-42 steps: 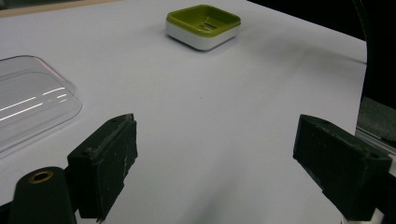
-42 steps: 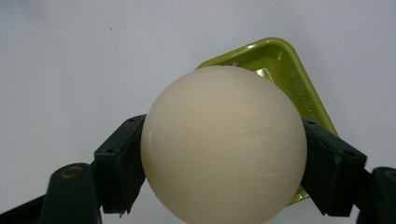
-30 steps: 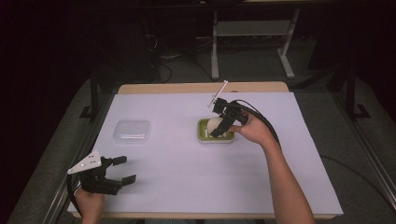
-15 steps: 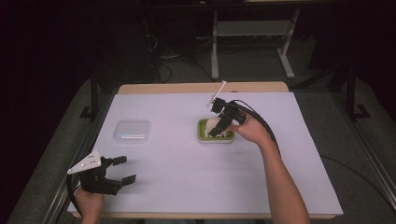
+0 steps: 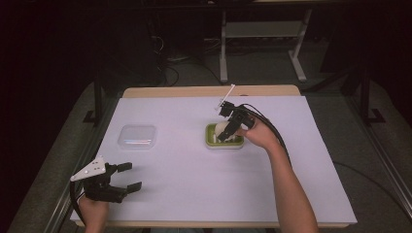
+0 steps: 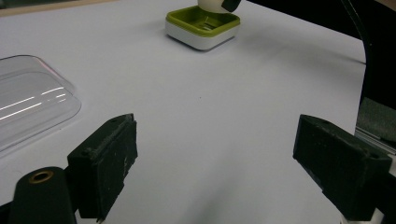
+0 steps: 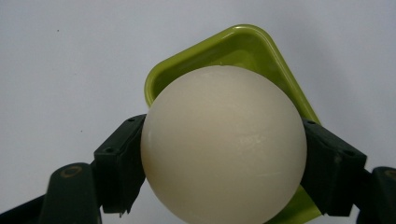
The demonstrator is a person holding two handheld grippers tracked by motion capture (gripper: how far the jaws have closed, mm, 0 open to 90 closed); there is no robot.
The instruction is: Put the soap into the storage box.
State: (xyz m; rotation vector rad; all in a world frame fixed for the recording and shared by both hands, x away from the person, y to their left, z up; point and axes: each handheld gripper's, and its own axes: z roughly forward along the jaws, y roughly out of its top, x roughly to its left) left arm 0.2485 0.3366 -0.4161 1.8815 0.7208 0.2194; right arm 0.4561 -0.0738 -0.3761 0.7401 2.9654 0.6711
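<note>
Smooth cream-white egg (image 7: 223,144) clamped in right gripper (image 7: 223,161) above green tray (image 7: 243,44); left gripper (image 6: 215,170) spread wide at seven o'clock.

At lower centre of the right gripper view, the smooth cream-white ball (image 7: 223,144) hides most of the square lime-green plastic tray (image 7: 243,46); the bottom edge crops the ball.

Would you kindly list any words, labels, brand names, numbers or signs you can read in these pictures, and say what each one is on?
None can be read.
The cream ball held by the right gripper is plain.
The green tray and the clear lid show no lettering.
The left gripper, fingers wide apart, bears no marking on its black fingers.
The white table cover is unprinted.
</note>
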